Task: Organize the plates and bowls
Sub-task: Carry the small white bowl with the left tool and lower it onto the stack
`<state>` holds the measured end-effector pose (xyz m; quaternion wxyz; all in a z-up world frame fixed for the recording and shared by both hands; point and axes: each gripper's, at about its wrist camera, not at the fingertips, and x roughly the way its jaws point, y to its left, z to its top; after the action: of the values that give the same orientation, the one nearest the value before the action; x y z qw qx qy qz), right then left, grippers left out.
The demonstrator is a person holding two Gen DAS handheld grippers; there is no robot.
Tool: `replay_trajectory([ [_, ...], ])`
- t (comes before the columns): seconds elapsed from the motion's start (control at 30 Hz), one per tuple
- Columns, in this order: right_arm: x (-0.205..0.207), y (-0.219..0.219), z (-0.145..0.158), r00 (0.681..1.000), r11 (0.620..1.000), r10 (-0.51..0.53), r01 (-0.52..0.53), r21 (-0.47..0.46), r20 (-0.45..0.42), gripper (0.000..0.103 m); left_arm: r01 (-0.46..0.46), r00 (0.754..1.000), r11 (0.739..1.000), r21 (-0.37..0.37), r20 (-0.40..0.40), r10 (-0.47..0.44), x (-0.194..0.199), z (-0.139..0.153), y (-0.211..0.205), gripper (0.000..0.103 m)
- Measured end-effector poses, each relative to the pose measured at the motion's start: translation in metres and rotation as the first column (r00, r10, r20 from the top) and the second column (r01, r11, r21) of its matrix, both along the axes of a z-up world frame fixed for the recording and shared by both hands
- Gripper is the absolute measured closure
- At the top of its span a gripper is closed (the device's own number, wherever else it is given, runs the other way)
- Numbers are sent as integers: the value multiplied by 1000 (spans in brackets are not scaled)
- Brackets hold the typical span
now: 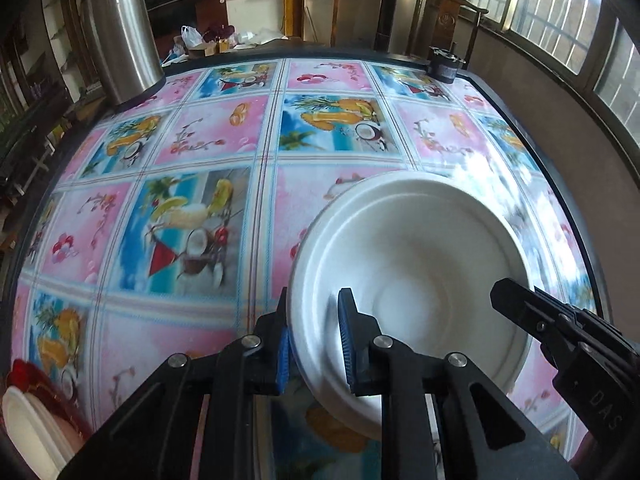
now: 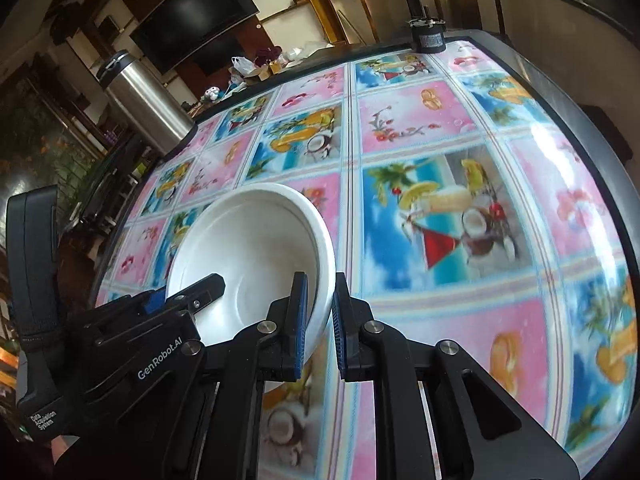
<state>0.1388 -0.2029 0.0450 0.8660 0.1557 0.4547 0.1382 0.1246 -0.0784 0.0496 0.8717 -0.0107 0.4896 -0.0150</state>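
**Two grippers, one white bowl**

We hold the white bowl (image 1: 412, 280) by its rim from both sides above the fruit-print tablecloth (image 1: 208, 140). In the left wrist view our left gripper (image 1: 316, 344) pinches the rim at about 7 o'clock, and the right gripper (image 2: 320, 320) pinches the opposite edge, near 3 o'clock. The bowl looks like light, thin moulded pulp or foam, so we judge it will flex and dent easily. The stiffer rolled rim is the place to hold, gently.
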Motion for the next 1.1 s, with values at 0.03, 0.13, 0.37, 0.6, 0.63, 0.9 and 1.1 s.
replay_trajectory([
  [0.03, -6, 1, -1, 1000, 1000, 2, -2, 4, -1, 92, -4, 1000, 1000, 6, 4, 4, -7, 1, 2, 83],
  [0.13, -27, 8, 0, 1000, 1000, 6, -6, 12, 1, 92, -7, 1000, 1000, 15, 16, 7, -24, 3, 7, 83],
  [0.37, -68, 22, 0, 1000, 999, 18, -18, 39, -1, 92, -15, 999, 999, 38, 48, 13, -67, 10, 21, 83],
  [0.6, -103, 42, 7, 999, 998, 48, -49, 40, 17, 91, -38, 998, 998, 46, 61, 35, -99, 12, 40, 83],
  [0.63, -107, 45, 8, 998, 998, 55, -56, 42, 17, 91, -43, 997, 998, 46, 64, 40, -104, 13, 44, 83],
  [0.9, -128, 79, 23, 993, 993, 111, -112, 23, 49, 91, -89, 991, 995, 40, 100, 85, -131, 28, 76, 83],
  [1.1, -136, 105, 36, 985, 987, 156, -158, 13, 75, 91, -119, 986, 992, 34, 123, 114, -146, 37, 100, 83],
])
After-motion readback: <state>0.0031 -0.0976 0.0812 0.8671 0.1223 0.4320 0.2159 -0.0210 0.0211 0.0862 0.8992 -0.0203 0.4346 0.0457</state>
